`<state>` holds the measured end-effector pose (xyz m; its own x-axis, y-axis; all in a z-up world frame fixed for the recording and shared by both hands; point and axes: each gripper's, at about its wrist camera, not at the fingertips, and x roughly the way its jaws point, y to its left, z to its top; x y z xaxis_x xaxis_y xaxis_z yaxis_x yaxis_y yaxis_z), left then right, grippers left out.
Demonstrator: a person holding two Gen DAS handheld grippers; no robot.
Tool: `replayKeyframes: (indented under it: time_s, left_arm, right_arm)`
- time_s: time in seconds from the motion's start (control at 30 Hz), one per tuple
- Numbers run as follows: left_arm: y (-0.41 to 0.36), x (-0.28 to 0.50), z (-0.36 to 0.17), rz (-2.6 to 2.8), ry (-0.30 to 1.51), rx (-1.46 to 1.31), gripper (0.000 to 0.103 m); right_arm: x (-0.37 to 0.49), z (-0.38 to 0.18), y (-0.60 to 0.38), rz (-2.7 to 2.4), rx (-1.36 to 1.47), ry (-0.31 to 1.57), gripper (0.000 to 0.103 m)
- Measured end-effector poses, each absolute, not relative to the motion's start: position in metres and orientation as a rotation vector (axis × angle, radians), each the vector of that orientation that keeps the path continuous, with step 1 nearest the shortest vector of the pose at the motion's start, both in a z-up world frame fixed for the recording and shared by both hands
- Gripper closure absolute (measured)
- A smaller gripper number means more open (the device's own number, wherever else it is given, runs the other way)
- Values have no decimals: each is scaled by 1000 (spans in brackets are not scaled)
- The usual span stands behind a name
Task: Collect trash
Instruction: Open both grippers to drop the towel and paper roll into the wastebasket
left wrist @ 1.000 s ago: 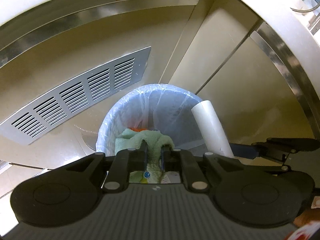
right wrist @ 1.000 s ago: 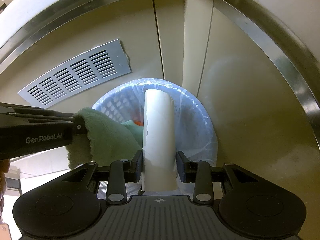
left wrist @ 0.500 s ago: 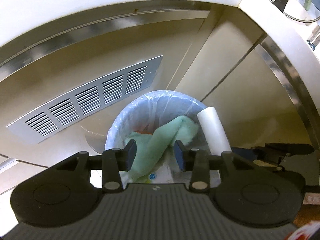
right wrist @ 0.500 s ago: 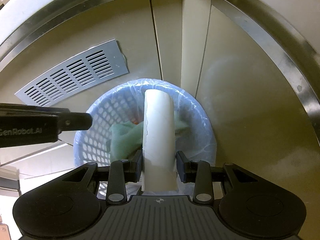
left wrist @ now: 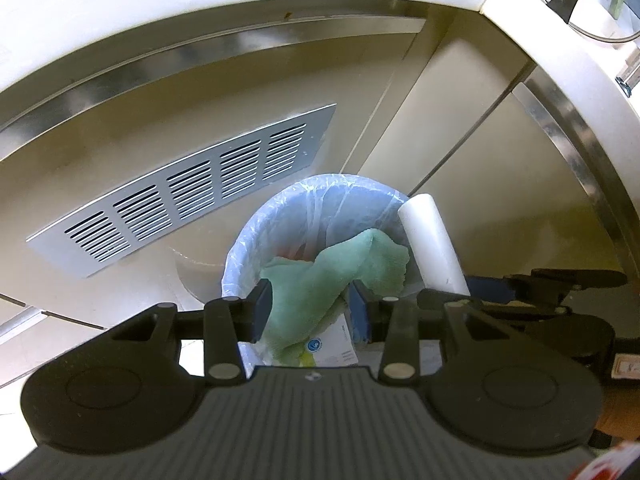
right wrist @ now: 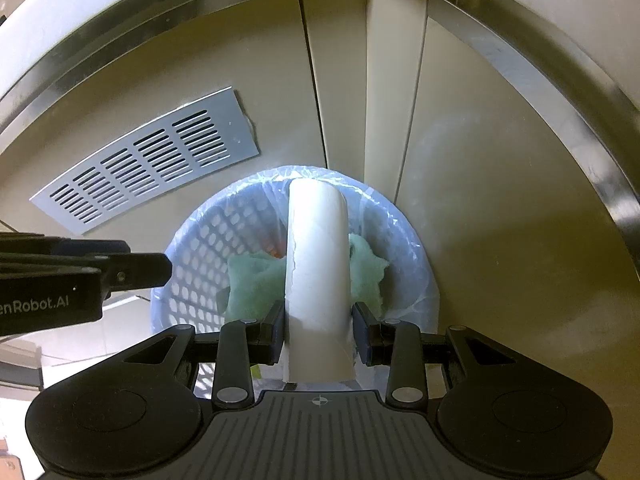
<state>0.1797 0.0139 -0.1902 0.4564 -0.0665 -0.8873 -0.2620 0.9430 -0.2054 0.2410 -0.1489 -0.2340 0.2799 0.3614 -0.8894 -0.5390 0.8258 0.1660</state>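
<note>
A: The right gripper is clamped on the white roll, which juts out over the lined bin toward its far rim. If it's let go from there, the long roll may bridge the rim and tip out to the far side instead of dropping in

B: And the left gripper? Its jaws stand apart with nothing pinched; the green cloth lies loose in the bin below them

A: Right, but the cloth sits high on the pile, I think – depth is hard to read through this lens. The roll could land on it and roll off to the right, near the cabinet door

B: The liner is thin too; a hard end-on drop might snag it
</note>
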Motion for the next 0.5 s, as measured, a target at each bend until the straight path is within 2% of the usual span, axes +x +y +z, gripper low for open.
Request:
replayKeyframes:
  time_s: [0.2, 0.23, 0.27, 0.3, 0.5]
  left_arm:
    - [16, 179, -190, 130, 1096, -337, 65]
    - [16, 179, -190, 130, 1097, -336, 65]
    - [16, 179, -191, 130, 1098, -336, 65]
    - [16, 178, -191, 130, 1099, -334, 65]
    - [17, 175, -192, 135, 1099, -330, 65]
  right_arm:
    - [241, -234, -145, 602, -180, 1113, 67]
    - [241, -235, -144, 600, -182, 1114, 60]
    - [242, -237, -144, 595, -185, 1119, 47]
    - [242, -238, -145, 591, -182, 1125, 44]
    - [241, -240, -148, 590, -179, 1144, 43]
